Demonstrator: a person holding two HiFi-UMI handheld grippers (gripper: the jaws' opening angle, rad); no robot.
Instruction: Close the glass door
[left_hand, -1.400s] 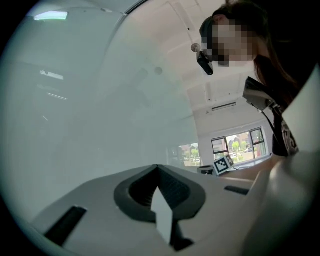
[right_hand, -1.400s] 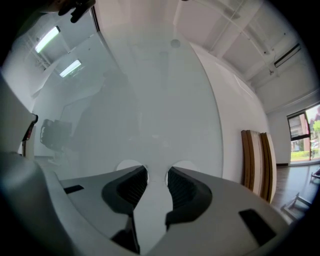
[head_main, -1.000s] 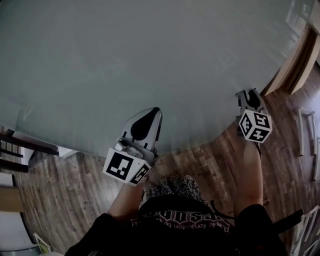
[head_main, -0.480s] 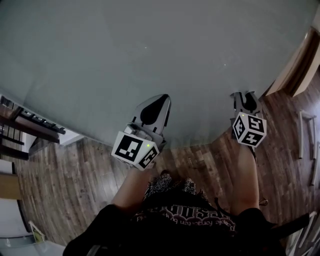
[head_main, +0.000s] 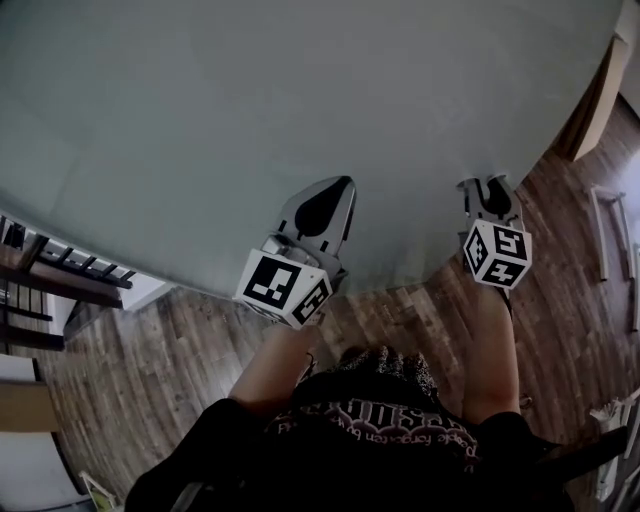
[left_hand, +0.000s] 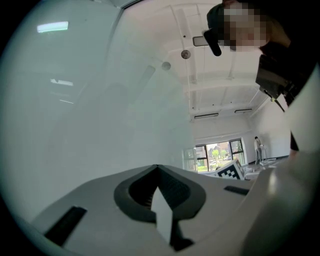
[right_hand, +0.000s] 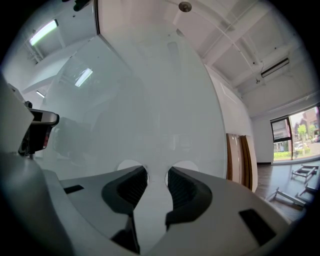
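Observation:
The glass door (head_main: 300, 100) is a big frosted grey-green panel that fills the upper head view. My left gripper (head_main: 336, 188) points level at it with its tip against or very near the glass. In the left gripper view the door (left_hand: 90, 100) fills the left side, and the left gripper (left_hand: 157, 168) is shut with nothing between its jaws. My right gripper (head_main: 490, 188) meets the panel further right. In the right gripper view the door (right_hand: 150, 100) stands straight ahead, and the right gripper (right_hand: 156, 175) is open with only glass showing in the gap.
Dark wooden floor (head_main: 170, 350) runs under the door's lower edge. A wooden door frame (head_main: 598, 95) stands at the upper right, with metal frames (head_main: 603, 235) lying on the floor beside it. A dark stair rail (head_main: 60, 265) is at the left. The person's legs are at the bottom.
Both grippers have travelled on with the glass panel, the left one shifting right and up in the head view. The wooden frame has slid toward the right corner, and the stair rail at the left has come into view.

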